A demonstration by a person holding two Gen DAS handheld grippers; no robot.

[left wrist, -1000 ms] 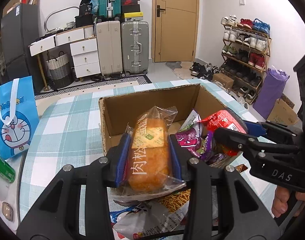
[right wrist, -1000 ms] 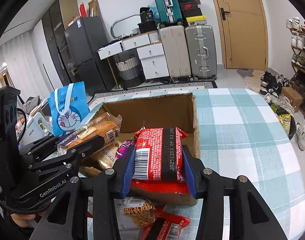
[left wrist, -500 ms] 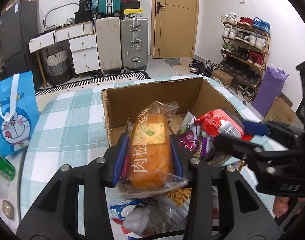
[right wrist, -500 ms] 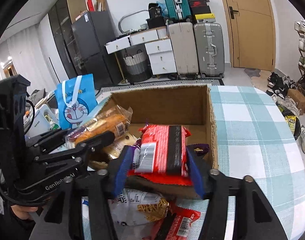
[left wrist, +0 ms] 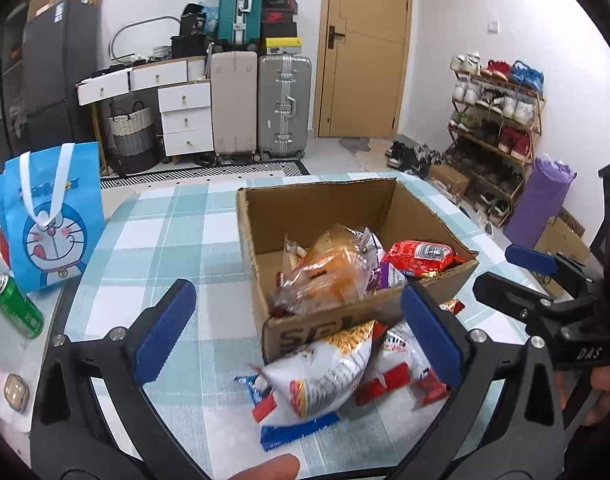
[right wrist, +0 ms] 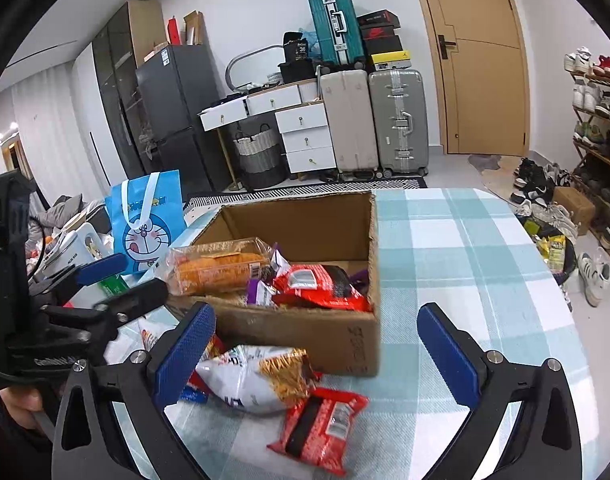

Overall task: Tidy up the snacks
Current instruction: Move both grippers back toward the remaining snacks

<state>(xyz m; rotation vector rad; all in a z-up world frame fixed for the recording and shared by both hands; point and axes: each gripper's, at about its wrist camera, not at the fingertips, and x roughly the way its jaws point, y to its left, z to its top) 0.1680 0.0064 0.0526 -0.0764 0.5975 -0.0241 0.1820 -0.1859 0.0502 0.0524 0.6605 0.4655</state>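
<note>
An open cardboard box stands on the checked tablecloth. Inside lie a wrapped bread roll, a red snack pack and a purple packet. In front of the box lie a white noodle snack bag and a red pack. My left gripper is open and empty, just before the box. My right gripper is open and empty, above the loose snacks.
A blue Doraemon bag and a green can stand at the table's left. The other gripper's body shows at right and at left. Suitcases, drawers and a shoe rack stand beyond the table.
Both grippers opened and pulled back. The bread roll and the red pack, held a second ago, now lie in the box.
</note>
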